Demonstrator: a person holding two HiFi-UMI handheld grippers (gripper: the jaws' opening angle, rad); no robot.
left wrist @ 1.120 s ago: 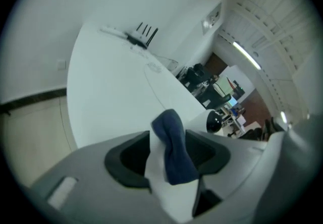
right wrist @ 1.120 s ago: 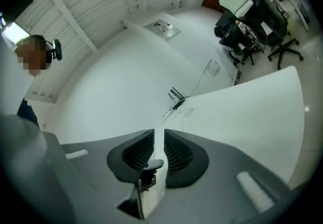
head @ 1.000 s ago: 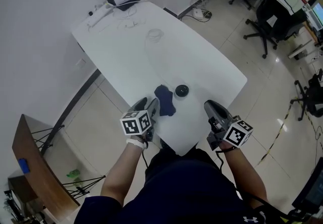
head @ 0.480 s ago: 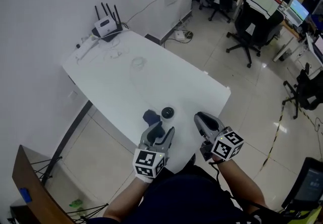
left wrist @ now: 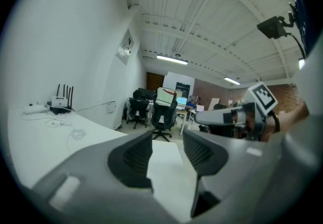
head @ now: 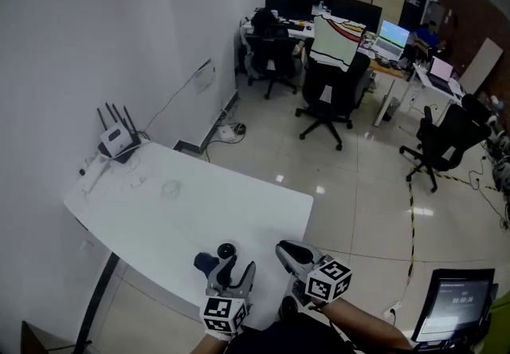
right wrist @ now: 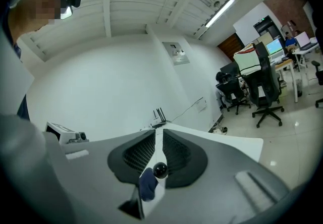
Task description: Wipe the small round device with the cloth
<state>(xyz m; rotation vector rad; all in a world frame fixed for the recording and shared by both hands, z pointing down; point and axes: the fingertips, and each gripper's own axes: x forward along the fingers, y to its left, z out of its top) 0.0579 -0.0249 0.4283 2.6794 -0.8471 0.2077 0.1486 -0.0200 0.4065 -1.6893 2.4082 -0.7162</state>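
Note:
The small round black device (head: 227,249) sits on the white table (head: 183,209) near its front edge. A dark blue cloth (head: 205,262) lies crumpled just to its left. My left gripper (head: 237,267) hovers right in front of them, open and empty; in its own view the jaws (left wrist: 167,142) are spread over bare tabletop. My right gripper (head: 285,249) hangs to the right of the device, apart from it. Its jaws (right wrist: 159,140) leave only a narrow slit and hold nothing. Through the slit I see the device (right wrist: 160,169) and the cloth (right wrist: 148,186) beyond.
A router (head: 115,137) with antennas stands at the table's far left corner, with thin cables (head: 167,185) lying near it. Office chairs (head: 327,97) and desks fill the room behind. A monitor (head: 454,296) stands at the lower right on the floor side.
My left gripper has lifted off the cloth and drawn back toward me, leaving the cloth beside the device. The head view has tilted up, showing more of the room. The right gripper rose slightly.

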